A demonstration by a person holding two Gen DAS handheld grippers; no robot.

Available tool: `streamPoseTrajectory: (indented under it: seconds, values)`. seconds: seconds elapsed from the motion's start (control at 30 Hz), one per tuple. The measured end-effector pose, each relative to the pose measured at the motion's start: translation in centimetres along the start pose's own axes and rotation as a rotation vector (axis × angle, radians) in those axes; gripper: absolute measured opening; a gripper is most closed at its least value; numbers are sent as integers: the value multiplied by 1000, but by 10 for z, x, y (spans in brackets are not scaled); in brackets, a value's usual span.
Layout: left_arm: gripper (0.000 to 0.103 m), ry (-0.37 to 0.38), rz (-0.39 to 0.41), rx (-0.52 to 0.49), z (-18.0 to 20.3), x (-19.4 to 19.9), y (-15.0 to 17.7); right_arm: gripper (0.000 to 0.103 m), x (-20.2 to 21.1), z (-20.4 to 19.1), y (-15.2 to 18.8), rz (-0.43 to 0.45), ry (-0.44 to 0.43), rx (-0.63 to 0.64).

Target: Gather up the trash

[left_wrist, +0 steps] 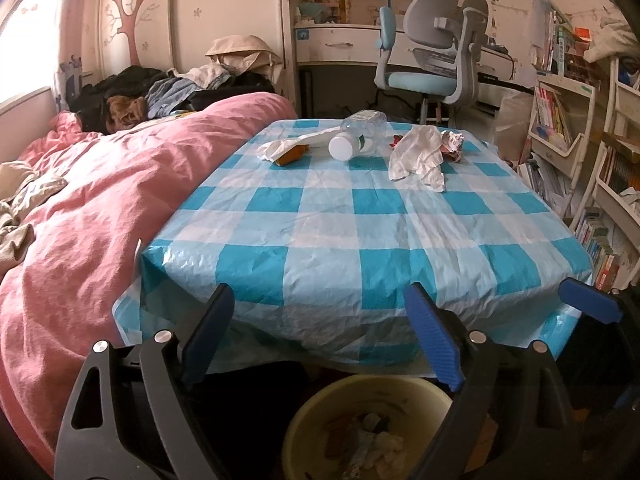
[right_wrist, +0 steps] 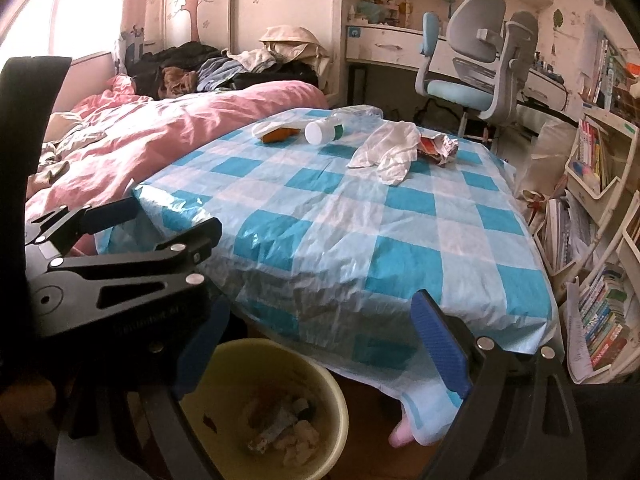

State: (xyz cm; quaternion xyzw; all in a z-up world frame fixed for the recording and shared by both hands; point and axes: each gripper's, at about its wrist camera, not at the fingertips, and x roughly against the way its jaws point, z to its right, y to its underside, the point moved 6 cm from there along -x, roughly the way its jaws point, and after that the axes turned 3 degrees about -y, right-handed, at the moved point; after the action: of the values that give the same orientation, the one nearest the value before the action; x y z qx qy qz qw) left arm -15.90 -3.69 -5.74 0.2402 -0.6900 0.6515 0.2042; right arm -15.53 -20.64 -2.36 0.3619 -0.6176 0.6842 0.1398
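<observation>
The left gripper (left_wrist: 320,336) is held wide open with nothing between its blue pads, just above the near edge of the table (left_wrist: 360,240), which is covered by a blue-and-white checked cloth. The right gripper (right_wrist: 320,344) is likewise seen open and empty, its left finger partly hidden behind the body of the left gripper.

Below both grippers, on the floor in front of the table, a yellow-green bin (left_wrist: 320,408) is seen with crumpled paper and scraps already lying in it.

The remaining trash is gathered at the far end of the table, well apart from the grippers: a white crumpled tissue (left_wrist: 418,156), a crumpled printed wrapper (left_wrist: 452,144) just beside it on the right, a clear plastic bottle (left_wrist: 356,136) lying on its side with its white cap towards the camera, and an orange packet (left_wrist: 292,155) touching a second white tissue (left_wrist: 276,148) on the left.

A pink quilt (left_wrist: 100,208) is seen on the bed left of the table.
</observation>
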Motion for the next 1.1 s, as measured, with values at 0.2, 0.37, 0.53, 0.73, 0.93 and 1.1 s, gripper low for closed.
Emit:
streamPoseTrajectory:
  seconds: [0.2,0.37,0.53,0.73,0.93,1.1]
  values:
    - [84,-8,6,13,0,-5,-5,88,-2,3,-4,15,2,-5]
    - [84,-12,0,18,-2,-9,-7,89,-6,6,-6,16,1,-13]
    - [85,-15,-7,13,1,-13,-8,89,-8,7,-6,13,-1,-18]
    - [85,-17,-9,21,0,-16,-10,89,-12,9,-7,7,-6,-24]
    - [85,-21,-26,80,-13,-24,-17,89,-15,13,-8,13,-9,-41]
    - [85,-17,-29,100,-19,-30,-30,89,-24,19,-3,-6,-9,-54]
